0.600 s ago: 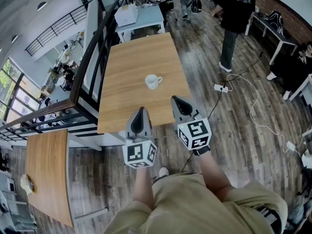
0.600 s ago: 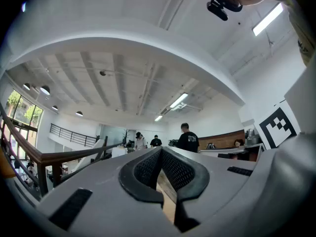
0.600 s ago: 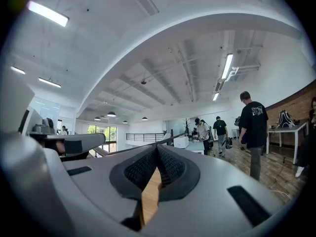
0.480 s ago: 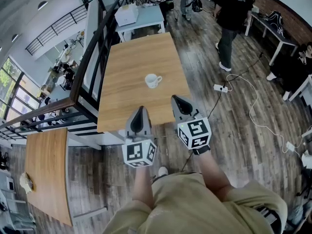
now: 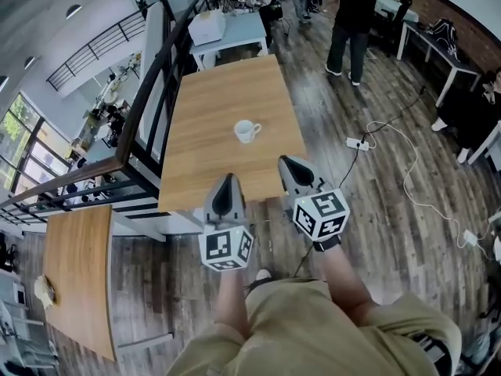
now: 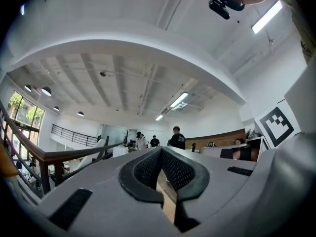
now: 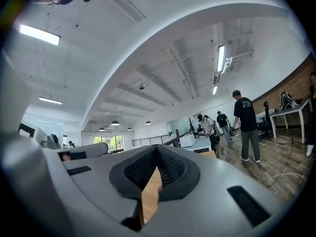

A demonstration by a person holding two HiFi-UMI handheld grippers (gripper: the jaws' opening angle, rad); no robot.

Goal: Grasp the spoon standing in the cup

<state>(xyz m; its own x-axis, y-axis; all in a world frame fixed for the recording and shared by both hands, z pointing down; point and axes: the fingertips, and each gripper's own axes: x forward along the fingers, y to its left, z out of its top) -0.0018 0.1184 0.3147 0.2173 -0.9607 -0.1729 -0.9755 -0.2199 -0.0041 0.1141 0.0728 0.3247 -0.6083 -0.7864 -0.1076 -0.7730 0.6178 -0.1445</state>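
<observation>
"Now, leftmost entry?"

"Left gripper [image 5: 227, 182]: one unit, over the floor just short of the table's near edge. Jaws together, nothing between them. Judged role: none in the pick. Keep it low and clear of the cup's side."

"Middle entry?"

"Cup [image 5: 247, 131]: one, white, small, handle toward the right. Upright on the wooden table [image 5: 205, 151], right of the table's centre, well apart from both grippers and ahead of them. Spoon: listed by the task as standing inside. At this size it cannot be made out, so its lean is unrecorded."

"Right entry?"

"Right gripper [image 5: 286, 164]: one unit, tips over the table's near edge. Jaws pressed together, empty. It is the nearer one to the cup, so it is my pick for the grasp."

"Handling note?"

"Part the jaws before arriving, not at the cup. Come in from above, one pad on each side of the spoon's handle above the rim, and close gently. The cup looks light, so a nudge on the rim would probably slide or tip it."

"Appearance of the task item?"

"Only the cup's pale bowl and loop handle can be made out."
</observation>
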